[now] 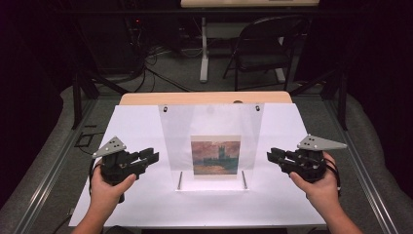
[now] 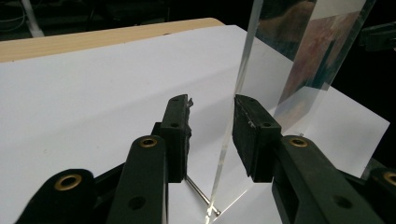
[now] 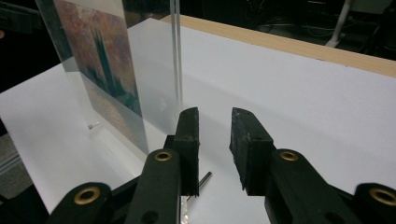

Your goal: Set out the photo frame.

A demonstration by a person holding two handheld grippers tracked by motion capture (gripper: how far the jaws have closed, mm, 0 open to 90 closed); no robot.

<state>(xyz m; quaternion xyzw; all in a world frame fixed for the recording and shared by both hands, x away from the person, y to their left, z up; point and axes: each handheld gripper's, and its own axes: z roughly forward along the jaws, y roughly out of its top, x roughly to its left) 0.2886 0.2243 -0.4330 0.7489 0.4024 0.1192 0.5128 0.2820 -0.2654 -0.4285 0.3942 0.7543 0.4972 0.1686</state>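
The clear acrylic picture frame (image 1: pixel 210 146) stood upright on the white bench (image 1: pixel 136 126). The left gripper (image 1: pixel 152 157) and right gripper (image 1: pixel 271 155) flanked it. Both pairs of fingers (image 2: pixel 176 135) stood apart, gripping nothing.

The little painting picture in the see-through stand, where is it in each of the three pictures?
High view: the painting is in the middle, low in the clear stand, between the two grippers.
Left gripper view: painting is at the top right, seen slantwise.
Right gripper view: painting is at the upper left.
Shared landmark: the white sheet under the stand.
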